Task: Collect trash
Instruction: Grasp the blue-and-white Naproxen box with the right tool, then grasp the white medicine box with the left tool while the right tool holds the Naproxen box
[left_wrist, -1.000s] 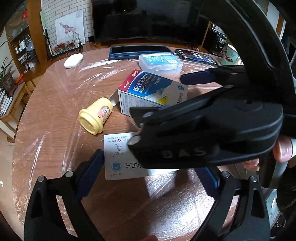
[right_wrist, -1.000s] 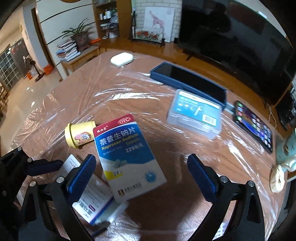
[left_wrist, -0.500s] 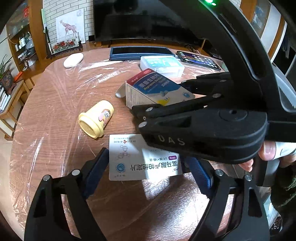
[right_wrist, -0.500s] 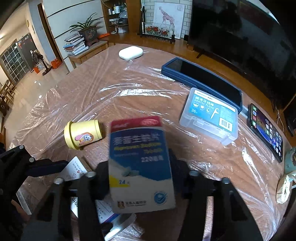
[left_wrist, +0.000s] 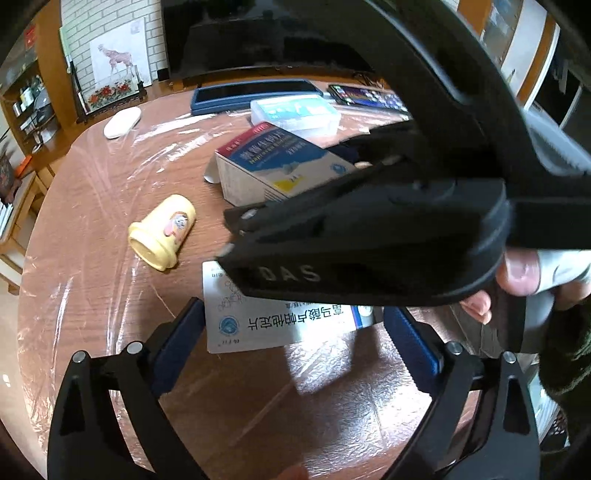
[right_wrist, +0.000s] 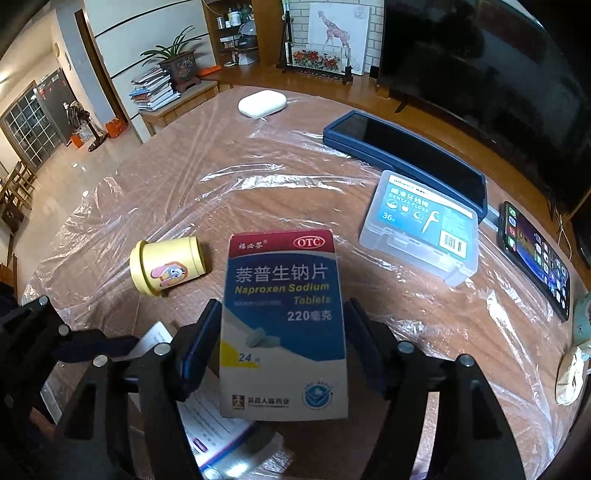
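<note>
My right gripper (right_wrist: 284, 343) is shut on a blue, red and white Naproxen tablet box (right_wrist: 283, 325) and holds it above the table; the box also shows in the left wrist view (left_wrist: 273, 166). My left gripper (left_wrist: 295, 339) is open, its blue pads on either side of a flat white medicine box (left_wrist: 273, 325) that lies on the table. The right gripper's black body hangs over that box and hides part of it. A yellow cup (left_wrist: 162, 230) lies on its side to the left, also in the right wrist view (right_wrist: 166, 267).
A round wooden table (right_wrist: 221, 177) under clear plastic film. At the back: a clear floss box (right_wrist: 421, 229), a dark blue tray (right_wrist: 406, 158), a phone (right_wrist: 535, 258), a white case (right_wrist: 262, 104). A white object (right_wrist: 570, 373) lies at the right edge.
My right gripper closed on the Naproxen box and lifted it off the table. My left gripper moved forward so its pads flank the white box.
</note>
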